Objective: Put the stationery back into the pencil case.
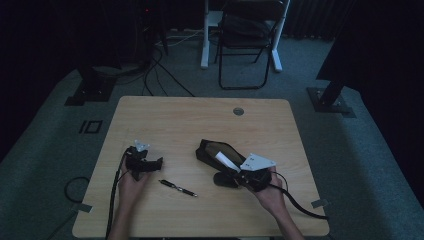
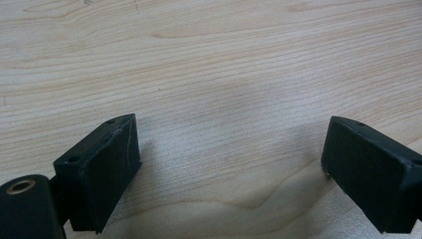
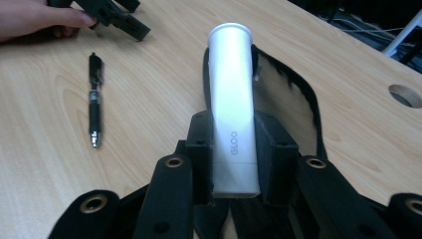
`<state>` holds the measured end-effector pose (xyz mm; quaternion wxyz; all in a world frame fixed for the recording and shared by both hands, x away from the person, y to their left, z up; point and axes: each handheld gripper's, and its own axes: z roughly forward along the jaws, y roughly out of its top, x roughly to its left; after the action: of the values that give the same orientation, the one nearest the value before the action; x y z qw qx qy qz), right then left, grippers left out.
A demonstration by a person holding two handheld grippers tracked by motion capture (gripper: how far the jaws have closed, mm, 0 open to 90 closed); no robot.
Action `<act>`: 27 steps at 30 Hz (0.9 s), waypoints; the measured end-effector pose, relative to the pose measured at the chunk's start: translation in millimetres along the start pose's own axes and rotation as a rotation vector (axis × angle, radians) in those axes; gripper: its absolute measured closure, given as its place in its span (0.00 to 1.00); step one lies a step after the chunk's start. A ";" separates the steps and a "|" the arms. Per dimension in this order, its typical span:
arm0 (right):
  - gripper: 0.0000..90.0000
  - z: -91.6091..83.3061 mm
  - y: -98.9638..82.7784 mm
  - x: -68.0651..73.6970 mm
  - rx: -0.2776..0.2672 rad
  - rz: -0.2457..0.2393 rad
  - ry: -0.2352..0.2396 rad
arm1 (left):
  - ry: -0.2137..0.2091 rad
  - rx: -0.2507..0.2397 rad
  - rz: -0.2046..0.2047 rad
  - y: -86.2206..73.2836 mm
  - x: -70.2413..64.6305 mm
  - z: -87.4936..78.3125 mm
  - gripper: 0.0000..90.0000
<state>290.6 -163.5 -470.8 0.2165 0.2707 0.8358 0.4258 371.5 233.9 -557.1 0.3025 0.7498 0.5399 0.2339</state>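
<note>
While squeezing a white tube (image 3: 230, 89) tight in the right gripper (image 3: 234, 152), holds it over the open black pouch (image 3: 293, 94), far end pointing at the mouth. Not inside yet, by the look of it. Cannot tell if the tube touches the pouch.

Left to do, at a guess: slide the tube in and let go. Then fetch the black pen (image 1: 177, 188), lying flat on the table (image 1: 200, 115) between the two hands, near the pouch but apart from it.

Holds the left gripper (image 2: 229, 149) wide apart with nothing in it, low over bare wood, well away from the pouch. Seems about the middle of the packing, with one thing in hand and one waiting.

Light wood on the table, with a round hole (image 1: 238, 111) near the far edge. Grey carpet (image 1: 350, 150) all around. Black folding chair (image 1: 245, 30) at the back, cables (image 1: 160, 70) on the floor. Dim room.
</note>
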 end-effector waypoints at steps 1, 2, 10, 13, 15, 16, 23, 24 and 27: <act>0.79 1.5 0.8 -2.4 -0.003 -0.004 -0.004 | 0.000 -0.001 -0.001 0.0 0.0 0.0 0.09; 0.79 1.9 1.3 -3.3 -0.004 -0.003 -0.005 | 0.000 -0.001 -0.001 0.0 0.0 0.0 0.09; 0.79 5.0 5.0 -11.3 -0.020 -0.013 -0.008 | 0.000 0.000 0.000 0.0 0.0 0.0 0.09; 0.79 6.9 6.2 -14.4 -0.015 -0.015 -0.010 | 0.000 0.000 0.000 0.0 0.0 0.0 0.09; 0.79 8.3 6.8 -16.5 -0.013 -0.017 -0.012 | 0.000 -0.001 0.000 0.0 0.0 0.0 0.09; 0.79 9.0 7.1 -17.3 -0.012 -0.017 -0.012 | 0.000 -0.001 -0.001 0.0 0.0 0.0 0.09; 0.79 11.3 10.5 -20.3 -0.015 -0.017 -0.018 | 0.000 -0.001 -0.001 0.0 0.0 0.0 0.09; 0.80 11.2 12.5 -20.1 -0.017 -0.022 -0.017 | 0.000 0.000 0.000 0.0 0.0 0.0 0.09; 0.79 12.8 17.7 -19.5 -0.023 -0.031 -0.013 | 0.000 0.000 0.000 0.0 0.0 0.0 0.09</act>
<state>317.7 -159.6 -460.5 0.2317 0.2581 0.8335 0.4302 371.5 233.9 -557.1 0.3025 0.7499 0.5399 0.2339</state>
